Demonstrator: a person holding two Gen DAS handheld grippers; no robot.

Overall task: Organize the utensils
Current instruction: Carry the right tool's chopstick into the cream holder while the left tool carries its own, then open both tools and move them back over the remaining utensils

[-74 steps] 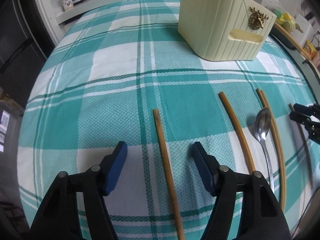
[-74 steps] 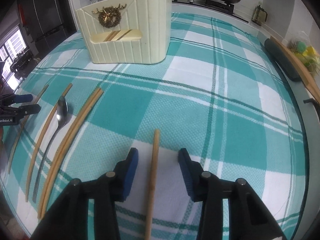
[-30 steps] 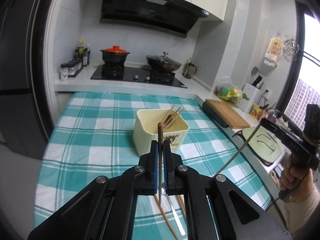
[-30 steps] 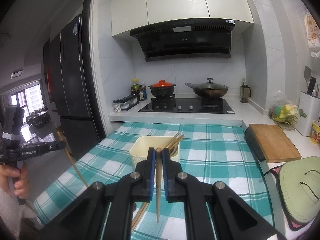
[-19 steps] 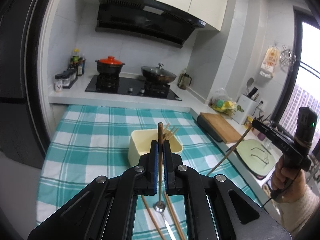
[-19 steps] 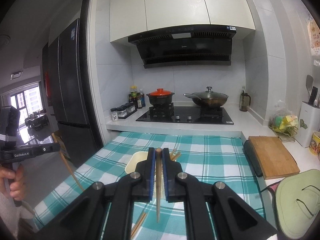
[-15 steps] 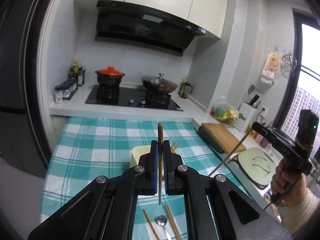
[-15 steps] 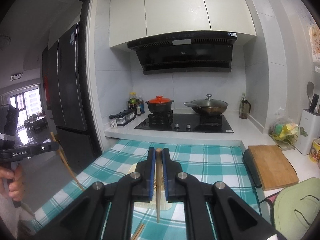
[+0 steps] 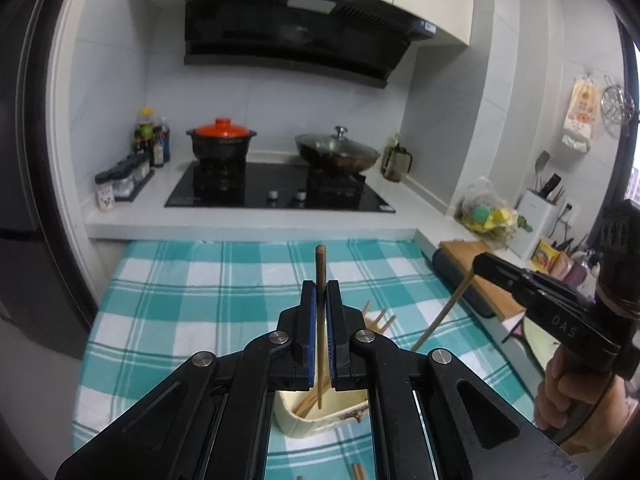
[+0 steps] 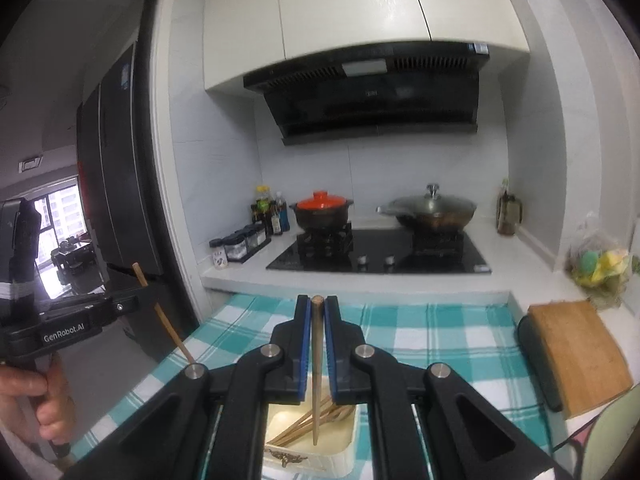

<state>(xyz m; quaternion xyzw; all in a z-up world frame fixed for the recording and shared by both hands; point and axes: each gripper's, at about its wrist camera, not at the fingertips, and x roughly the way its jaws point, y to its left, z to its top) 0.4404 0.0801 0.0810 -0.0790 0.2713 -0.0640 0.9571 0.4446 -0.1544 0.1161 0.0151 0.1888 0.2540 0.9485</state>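
Observation:
My left gripper (image 9: 320, 292) is shut on a brown chopstick (image 9: 319, 320) held upright, its lower tip hanging over the cream utensil holder (image 9: 316, 428) below. My right gripper (image 10: 316, 304) is shut on another chopstick (image 10: 317, 360), also upright, its tip over the same holder (image 10: 312, 460), which has several chopsticks inside. Each gripper shows in the other's view: the right one (image 9: 480, 266) at the right with its chopstick slanting down, the left one (image 10: 136, 300) at the left.
The teal checked tablecloth (image 9: 200, 300) covers the table. More chopsticks (image 9: 358, 472) lie on it near the front. A cutting board (image 10: 576, 356) and dark roll (image 10: 536, 364) sit at the right. The stove with pots (image 9: 280, 188) stands behind.
Both grippers closed on chopsticks lying on the table, lifted them upright and moved forward over the holder, which now sits right beneath the chopstick tips.

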